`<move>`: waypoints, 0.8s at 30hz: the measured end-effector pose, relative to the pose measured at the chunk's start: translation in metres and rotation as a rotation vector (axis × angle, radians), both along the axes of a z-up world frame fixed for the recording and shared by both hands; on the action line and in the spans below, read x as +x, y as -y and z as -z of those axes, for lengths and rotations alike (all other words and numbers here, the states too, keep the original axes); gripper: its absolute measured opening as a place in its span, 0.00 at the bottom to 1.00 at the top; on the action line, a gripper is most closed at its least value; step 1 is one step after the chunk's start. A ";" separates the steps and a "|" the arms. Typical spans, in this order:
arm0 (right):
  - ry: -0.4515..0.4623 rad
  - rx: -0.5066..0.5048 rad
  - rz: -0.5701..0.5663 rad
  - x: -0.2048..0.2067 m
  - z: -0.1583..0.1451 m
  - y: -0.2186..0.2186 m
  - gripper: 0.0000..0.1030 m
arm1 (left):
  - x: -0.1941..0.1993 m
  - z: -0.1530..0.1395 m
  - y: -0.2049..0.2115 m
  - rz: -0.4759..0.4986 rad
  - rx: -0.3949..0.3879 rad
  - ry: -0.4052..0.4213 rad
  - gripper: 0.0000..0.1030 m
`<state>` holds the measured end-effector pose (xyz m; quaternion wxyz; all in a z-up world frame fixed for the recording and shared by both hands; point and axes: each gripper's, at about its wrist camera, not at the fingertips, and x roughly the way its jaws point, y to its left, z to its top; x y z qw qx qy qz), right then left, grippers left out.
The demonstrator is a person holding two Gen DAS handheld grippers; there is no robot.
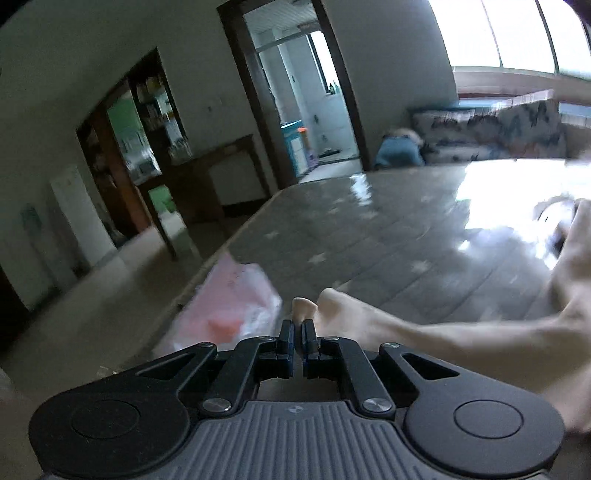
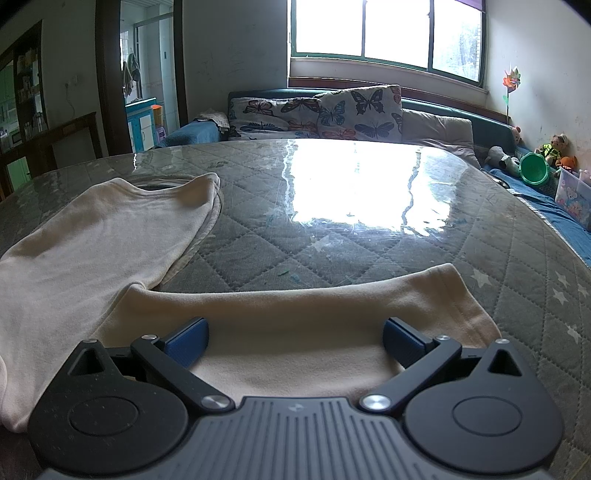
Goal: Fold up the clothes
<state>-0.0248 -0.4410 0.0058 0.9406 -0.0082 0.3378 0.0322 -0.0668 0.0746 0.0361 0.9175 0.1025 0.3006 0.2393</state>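
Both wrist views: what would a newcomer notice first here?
A cream garment lies spread on the quilted mattress, just ahead of the wide-open right gripper. The left gripper is shut on a fold of that cloth. Behind, butterfly pillows sit under a bright window.

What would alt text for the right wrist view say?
The right gripper, jaws wide open, hovers over a cream garment spread on a quilted grey mattress. Butterfly-print pillows and a bright window lie beyond.
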 end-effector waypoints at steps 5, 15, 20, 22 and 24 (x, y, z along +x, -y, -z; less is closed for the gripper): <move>-0.001 0.001 -0.001 0.000 0.000 0.000 1.00 | 0.001 -0.001 -0.004 -0.004 -0.017 -0.029 0.09; -0.001 0.002 -0.002 0.000 0.000 0.001 1.00 | -0.003 -0.027 0.003 0.047 -0.045 0.041 0.11; -0.002 0.002 -0.002 0.000 0.000 0.001 1.00 | 0.006 -0.021 -0.003 0.047 -0.132 -0.002 0.07; -0.002 0.002 -0.002 0.000 0.000 0.001 1.00 | 0.007 -0.020 0.000 0.061 -0.143 -0.006 0.07; -0.002 0.001 -0.002 0.000 -0.001 0.001 1.00 | 0.011 -0.022 0.005 0.085 -0.160 -0.009 0.07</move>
